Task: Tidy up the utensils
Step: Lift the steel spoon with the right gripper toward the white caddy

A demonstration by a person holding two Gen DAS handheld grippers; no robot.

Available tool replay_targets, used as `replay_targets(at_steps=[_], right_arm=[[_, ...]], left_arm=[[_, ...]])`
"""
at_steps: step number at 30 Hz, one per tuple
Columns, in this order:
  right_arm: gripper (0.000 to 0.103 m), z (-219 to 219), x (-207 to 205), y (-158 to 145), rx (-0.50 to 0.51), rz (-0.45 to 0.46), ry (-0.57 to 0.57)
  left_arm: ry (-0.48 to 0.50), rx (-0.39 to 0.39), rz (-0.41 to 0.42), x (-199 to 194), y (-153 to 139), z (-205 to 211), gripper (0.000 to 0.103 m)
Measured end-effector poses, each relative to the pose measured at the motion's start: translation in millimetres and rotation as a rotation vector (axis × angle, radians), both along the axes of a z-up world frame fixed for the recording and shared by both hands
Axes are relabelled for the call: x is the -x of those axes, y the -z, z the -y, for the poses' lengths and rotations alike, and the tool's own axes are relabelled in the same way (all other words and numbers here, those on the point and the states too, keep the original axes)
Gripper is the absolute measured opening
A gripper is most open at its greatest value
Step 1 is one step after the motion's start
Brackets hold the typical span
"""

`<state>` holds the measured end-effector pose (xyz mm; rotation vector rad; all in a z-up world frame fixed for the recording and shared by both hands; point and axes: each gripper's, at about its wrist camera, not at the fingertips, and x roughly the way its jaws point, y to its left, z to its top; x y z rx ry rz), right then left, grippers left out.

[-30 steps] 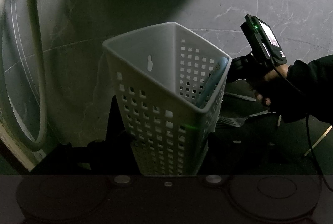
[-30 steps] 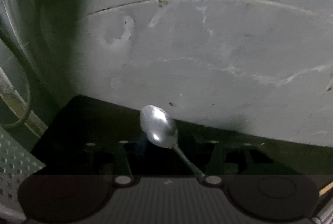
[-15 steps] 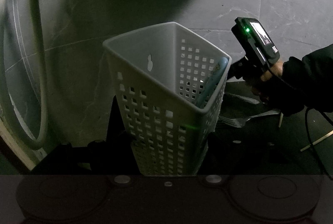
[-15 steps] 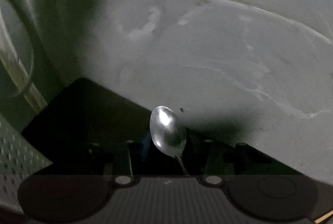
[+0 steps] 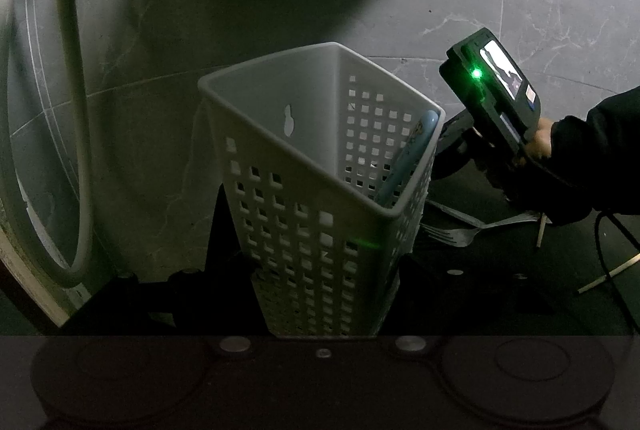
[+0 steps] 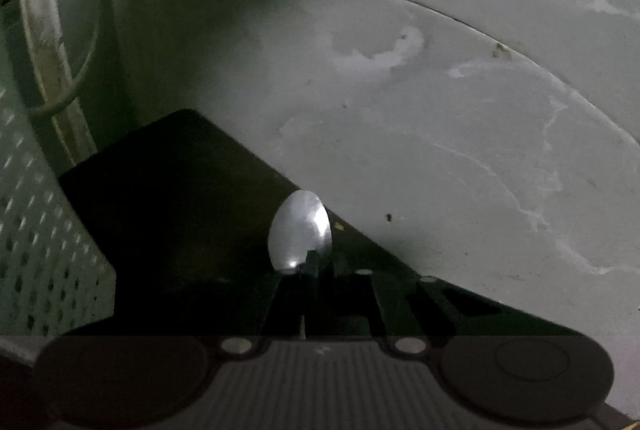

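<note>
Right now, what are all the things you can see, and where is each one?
basket: one, white, upright on the black mat, between the left claw's fingers
handle: one, pale blue, leaning inside the basket's right corner
spoon: one, silver, gripped in the right claw
forks: at least two, silver, on the mat right of the basket
sticks: two, pale, far right on the mat
mat: one, black, on the grey floor
hose: one, pale, looping at left
left claw: holds the basket
right claw: just closing, now shut on the spoon
hand: one, dark sleeve, holding the right claw
</note>
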<state>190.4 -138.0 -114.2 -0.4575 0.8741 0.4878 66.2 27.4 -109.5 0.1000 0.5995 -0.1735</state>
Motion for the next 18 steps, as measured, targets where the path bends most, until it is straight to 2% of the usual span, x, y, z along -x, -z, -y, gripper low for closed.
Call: replay_targets(at_steps=[3,4,5,6,7,13,15,16,17,18], right_arm=[[0.009,3,-4,-2,-0.063,-0.051,0.018],[0.026,7,-7,-4,-0.094,-0.076,0.033],[0.062,12,-11,-6,-0.130,-0.098,0.058],[0.074,19,-13,-9,-0.166,-0.109,0.068],[0.077,23,-16,-10,-0.196,-0.120,0.066],[0.058,31,-27,-8,-0.182,-0.137,-0.031],[0.044,27,-28,-9,-0.155,-0.127,-0.081],[0.032,25,-29,-9,-0.142,-0.122,-0.100],[0.025,23,-28,-11,-0.128,-0.116,-0.115],[0.024,22,-27,-12,-0.109,-0.107,-0.131]], left_arm=[[0.001,-0.003,0.000,0,0,0,0.084],[0.001,-0.002,0.000,0,0,0,0.084],[0.000,0.000,0.000,0,0,0,0.084],[0.000,-0.001,0.000,0,0,0,0.084],[0.000,-0.002,0.000,0,0,0,0.084],[-0.001,-0.004,-0.001,0,0,0,0.084],[-0.003,-0.003,-0.001,0,0,0,0.084],[-0.004,-0.004,-0.001,0,0,0,0.084],[-0.006,-0.003,-0.001,-1,0,0,0.084],[-0.009,-0.002,-0.002,-1,0,1,0.084]])
